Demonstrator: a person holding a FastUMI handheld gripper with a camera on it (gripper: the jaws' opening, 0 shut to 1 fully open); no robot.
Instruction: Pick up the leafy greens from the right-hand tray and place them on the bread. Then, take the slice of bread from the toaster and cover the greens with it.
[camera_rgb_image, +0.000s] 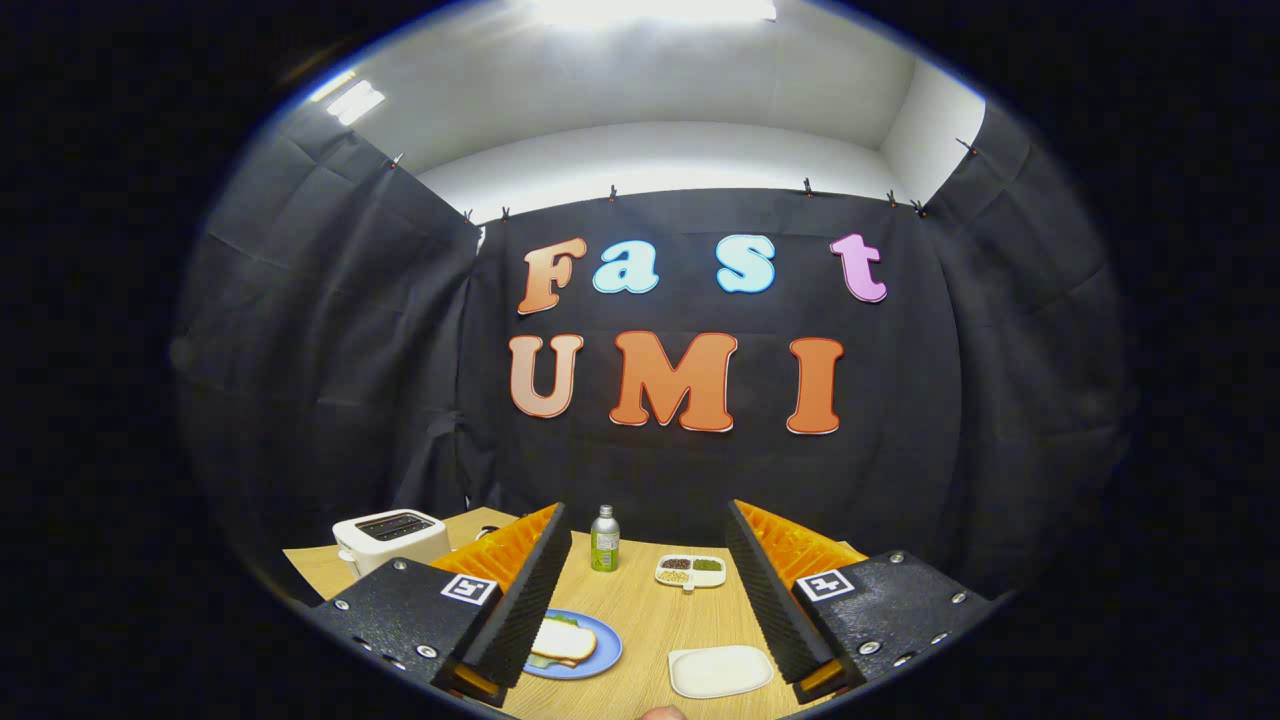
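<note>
Black cloth walls close in the booth, with a white ceiling and bright lights above, and a pale wooden table (640, 610) fills the foreground. On the table's far left corner stands a white toaster (390, 540), its two slots seen from above; whether a slice sits inside cannot be told. Near the back, between the spread fingers, stand a small metal bottle with a green label (604, 538) and, to its right, a white divided dish (690, 571) holding dark, green and pale fillings. Closer in, a blue plate (590, 650) lies just beside the left finger, carrying a slice of bread (563, 640) with a bit of leafy greens (566, 621) peeking out at its far edge; the finger hides the plate's left side. A bare white tray (720, 670) lies to the right of the plate, near the right finger. The gripper (650, 625) hovers above the table with its jaws wide apart, gripping nothing.
</note>
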